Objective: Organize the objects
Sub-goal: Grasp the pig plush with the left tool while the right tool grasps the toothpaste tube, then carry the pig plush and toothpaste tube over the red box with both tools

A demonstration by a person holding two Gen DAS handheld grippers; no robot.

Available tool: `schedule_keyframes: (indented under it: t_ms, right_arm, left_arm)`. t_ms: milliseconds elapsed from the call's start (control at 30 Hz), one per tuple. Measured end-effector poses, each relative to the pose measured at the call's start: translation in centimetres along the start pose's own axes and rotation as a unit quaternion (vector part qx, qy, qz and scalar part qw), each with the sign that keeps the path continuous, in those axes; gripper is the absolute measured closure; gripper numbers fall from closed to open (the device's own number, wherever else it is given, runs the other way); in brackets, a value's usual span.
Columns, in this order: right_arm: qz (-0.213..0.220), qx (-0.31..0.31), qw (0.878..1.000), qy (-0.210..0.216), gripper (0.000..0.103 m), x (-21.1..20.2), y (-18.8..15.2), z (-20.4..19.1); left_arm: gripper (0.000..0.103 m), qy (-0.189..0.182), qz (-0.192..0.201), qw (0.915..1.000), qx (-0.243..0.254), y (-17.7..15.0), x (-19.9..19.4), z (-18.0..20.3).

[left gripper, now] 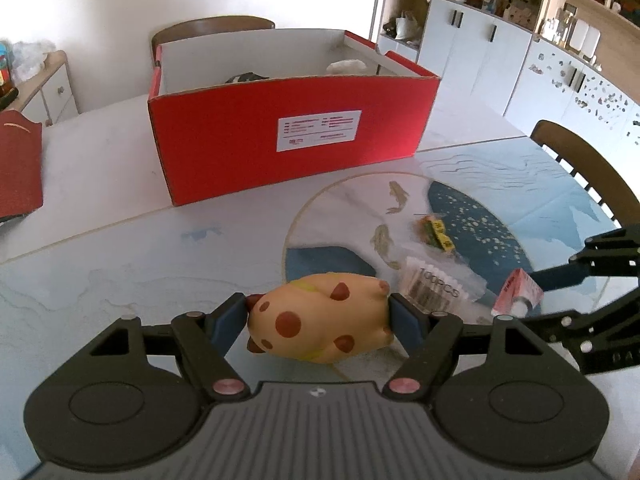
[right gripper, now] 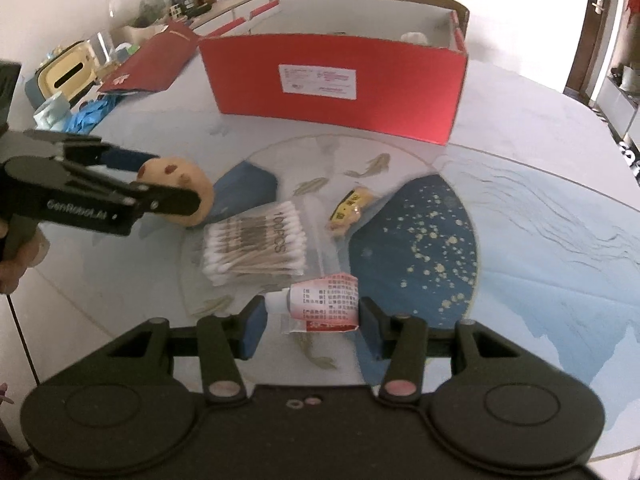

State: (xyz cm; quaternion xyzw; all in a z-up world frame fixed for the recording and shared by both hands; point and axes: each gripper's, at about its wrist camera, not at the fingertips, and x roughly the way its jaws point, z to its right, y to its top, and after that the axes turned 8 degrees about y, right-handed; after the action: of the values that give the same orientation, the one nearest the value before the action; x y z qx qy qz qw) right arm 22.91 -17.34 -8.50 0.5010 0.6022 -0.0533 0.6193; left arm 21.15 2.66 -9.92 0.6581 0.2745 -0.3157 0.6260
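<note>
Ample bare table [right gripper: 540, 140] beside red box [right gripper: 340, 92]

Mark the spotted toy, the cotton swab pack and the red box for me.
spotted toy [left gripper: 320, 316], left wrist view, its belly.
cotton swab pack [right gripper: 256, 244], right wrist view, swab bundle's middle.
red box [left gripper: 224, 136], left wrist view, front wall.

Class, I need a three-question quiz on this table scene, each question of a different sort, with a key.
1. True or false: the left gripper holds the spotted toy.
2. What does the right gripper hold? A tube; B cotton swabs; C nothing.
3. What colour is the box on the table?

Key: 1 true; 2 A; 3 red.
</note>
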Motion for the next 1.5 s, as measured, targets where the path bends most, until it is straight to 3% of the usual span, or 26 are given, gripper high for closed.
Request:
schedule_keyframes:
  t_ms: [600,1000,1267,1500]
  right_arm:
    - [0.05,-0.01,0.999,-0.003,0.054,-4.2,4.9,-0.2]
    - [0.082,-0.048,0.995,-0.033,0.054,-4.8,11.2,0.4]
    - [0.096,-0.071,0.992,-0.05,0.054,-3.7,15.3,0.6]
    - [0.098,-0.08,0.99,-0.06,0.054,-1.4,18.5,1.0]
  left_arm:
    - [0.027,-0.032,0.007,0.9995,-0.005,2.0,-4.6,1.4]
    - [0.027,-0.033,0.053,0.998,-0.007,8.3,-5.7,1.3]
    - [0.027,-0.01,0.085,0.9963,0.006,13.1,-4.3,0.4]
    - [0.027,0.02,0.086,0.9961,0.001,16.5,-1.6,-1.4]
